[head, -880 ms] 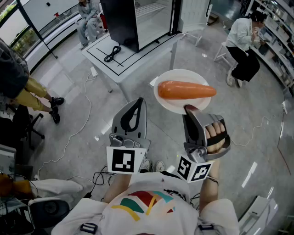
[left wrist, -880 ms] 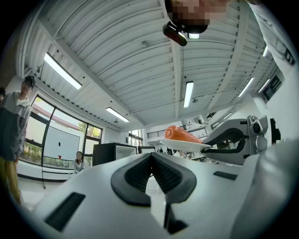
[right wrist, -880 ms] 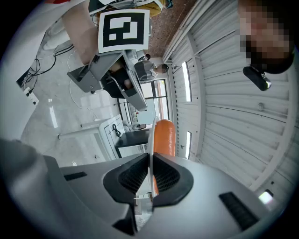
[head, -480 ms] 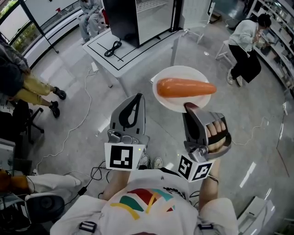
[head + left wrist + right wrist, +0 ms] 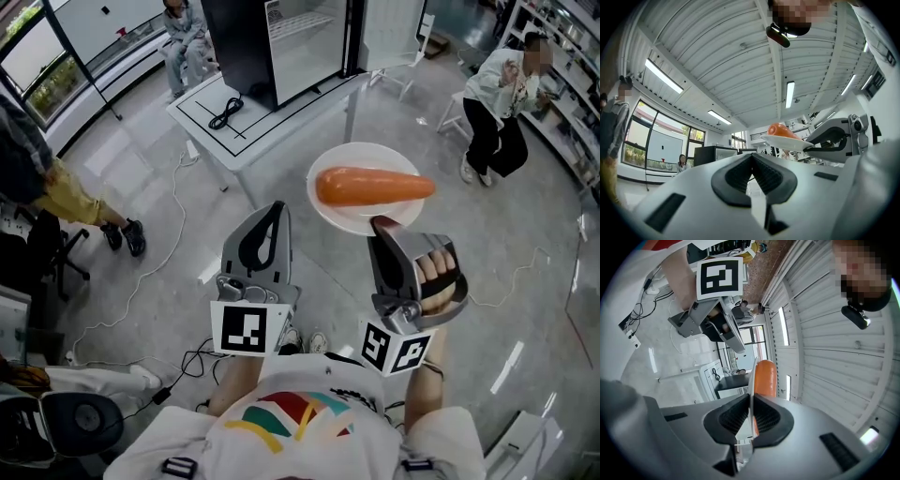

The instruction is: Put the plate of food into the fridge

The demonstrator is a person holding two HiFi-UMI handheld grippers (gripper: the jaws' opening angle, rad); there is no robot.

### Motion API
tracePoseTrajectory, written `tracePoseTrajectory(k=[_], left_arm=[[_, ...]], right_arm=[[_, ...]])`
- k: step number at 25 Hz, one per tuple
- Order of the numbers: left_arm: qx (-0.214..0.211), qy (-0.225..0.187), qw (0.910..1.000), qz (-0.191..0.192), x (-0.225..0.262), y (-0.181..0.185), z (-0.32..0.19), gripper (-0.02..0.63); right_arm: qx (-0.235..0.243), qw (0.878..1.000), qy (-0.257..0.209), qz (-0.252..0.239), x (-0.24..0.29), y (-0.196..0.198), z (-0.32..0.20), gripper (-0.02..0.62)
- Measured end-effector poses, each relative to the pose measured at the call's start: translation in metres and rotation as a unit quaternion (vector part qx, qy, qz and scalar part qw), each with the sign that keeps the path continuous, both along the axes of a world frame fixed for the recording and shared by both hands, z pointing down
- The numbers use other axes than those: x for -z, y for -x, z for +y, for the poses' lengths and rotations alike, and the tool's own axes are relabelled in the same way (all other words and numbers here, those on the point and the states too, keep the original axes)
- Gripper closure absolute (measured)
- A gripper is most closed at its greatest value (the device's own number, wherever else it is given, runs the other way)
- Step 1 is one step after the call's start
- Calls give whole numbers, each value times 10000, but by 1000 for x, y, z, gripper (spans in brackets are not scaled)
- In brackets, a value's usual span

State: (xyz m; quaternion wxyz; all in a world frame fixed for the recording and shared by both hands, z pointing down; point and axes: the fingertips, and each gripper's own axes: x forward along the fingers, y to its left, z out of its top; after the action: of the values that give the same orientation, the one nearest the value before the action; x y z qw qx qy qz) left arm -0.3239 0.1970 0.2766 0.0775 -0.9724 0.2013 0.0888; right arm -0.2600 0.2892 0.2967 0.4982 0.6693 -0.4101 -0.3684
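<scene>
A: What do we enter for the room, nearest first?

B: Item one: a glossy grey floor (image 5: 159,253) under us. Item two: a white table (image 5: 281,117) marked with black lines, with a coiled black cord (image 5: 228,110) lying on it. Item three: a black, glass-fronted fridge (image 5: 246,47) standing on the table's far end. Further off, a seated person (image 5: 492,94) at the right, with shelving (image 5: 562,47) behind.

A: And the plate?

B: We list the white plate (image 5: 349,217) in mid-air, well short of the fridge. Its near rim is pinched between the pads of the right gripper (image 5: 382,225), whose jaws are nearly together and clamped on it. An orange carrot (image 5: 373,186) lies across the plate, just beyond the jaw tips.

A: The other tool?

B: The left gripper (image 5: 272,208) has its jaws closed on nothing. It sits beside the right one, apart from the plate.
</scene>
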Motion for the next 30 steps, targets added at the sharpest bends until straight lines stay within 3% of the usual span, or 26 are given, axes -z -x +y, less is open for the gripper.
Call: tracePoseTrajectory(k=[14, 30], left_arm=[[353, -86, 9992, -168, -3, -10, 14, 600], [-19, -225, 9997, 30, -3, -84, -16, 600]], right_arm=[[265, 9996, 69, -111, -11, -23, 16, 568], [-113, 9999, 60, -12, -15, -87, -6, 568]])
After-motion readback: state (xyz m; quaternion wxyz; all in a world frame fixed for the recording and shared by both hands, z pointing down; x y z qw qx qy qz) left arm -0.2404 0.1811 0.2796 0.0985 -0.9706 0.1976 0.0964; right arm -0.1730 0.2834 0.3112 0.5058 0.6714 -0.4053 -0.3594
